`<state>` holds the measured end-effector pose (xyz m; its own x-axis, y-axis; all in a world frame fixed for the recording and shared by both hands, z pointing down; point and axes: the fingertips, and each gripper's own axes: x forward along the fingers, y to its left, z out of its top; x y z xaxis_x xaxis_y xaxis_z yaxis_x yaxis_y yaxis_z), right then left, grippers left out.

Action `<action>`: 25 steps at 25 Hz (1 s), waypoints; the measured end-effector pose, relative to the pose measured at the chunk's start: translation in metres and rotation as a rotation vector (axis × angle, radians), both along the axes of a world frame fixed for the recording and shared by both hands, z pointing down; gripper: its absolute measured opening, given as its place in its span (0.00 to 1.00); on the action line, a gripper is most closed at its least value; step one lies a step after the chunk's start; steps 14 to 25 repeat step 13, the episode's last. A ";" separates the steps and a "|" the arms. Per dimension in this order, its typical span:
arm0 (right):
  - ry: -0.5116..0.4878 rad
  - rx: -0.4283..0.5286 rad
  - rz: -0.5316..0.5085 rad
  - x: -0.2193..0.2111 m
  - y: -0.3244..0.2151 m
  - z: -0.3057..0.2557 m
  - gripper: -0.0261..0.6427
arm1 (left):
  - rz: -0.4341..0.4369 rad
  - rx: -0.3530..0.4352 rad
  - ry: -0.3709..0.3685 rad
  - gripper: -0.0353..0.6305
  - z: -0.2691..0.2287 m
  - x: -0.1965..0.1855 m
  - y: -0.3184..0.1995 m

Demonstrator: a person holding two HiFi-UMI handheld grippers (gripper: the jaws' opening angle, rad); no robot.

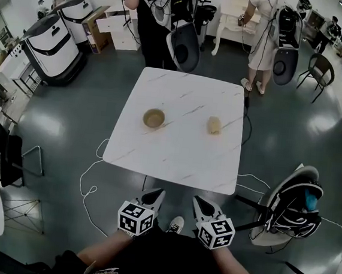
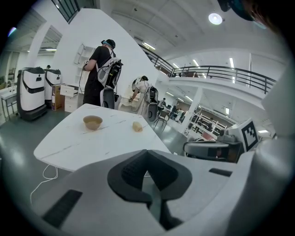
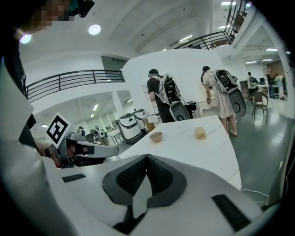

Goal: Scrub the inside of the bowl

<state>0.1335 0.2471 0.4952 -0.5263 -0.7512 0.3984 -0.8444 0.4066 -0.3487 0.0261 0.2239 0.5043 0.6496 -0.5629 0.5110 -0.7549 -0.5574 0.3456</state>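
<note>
Scrub of tan round bowl (image 1: 153, 118) not begun; left tongs (image 1: 154, 196), right tongs (image 1: 200, 203) clenched, empty; beige lumpy pad (image 1: 214, 125) likely to be picked first.

White marbled table (image 1: 175, 158) – tan bowl (image 1: 153, 118), scrub sponge (image 1: 213, 126) well apart

Open tabletop (image 1: 175, 158) before bowl (image 1: 153, 118) (sponge (image 1: 213, 125) well aside)

Left gripper (image 1: 153, 199), right gripper (image 1: 201, 206) — fingers closed, empty.
</note>
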 end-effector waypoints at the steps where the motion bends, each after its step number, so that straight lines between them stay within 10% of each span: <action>1: 0.000 -0.002 0.002 0.001 0.000 0.000 0.07 | 0.003 -0.001 0.000 0.06 0.000 0.001 0.000; 25: 0.005 -0.001 0.001 0.004 -0.002 0.002 0.07 | 0.017 -0.003 0.005 0.06 0.000 0.008 -0.003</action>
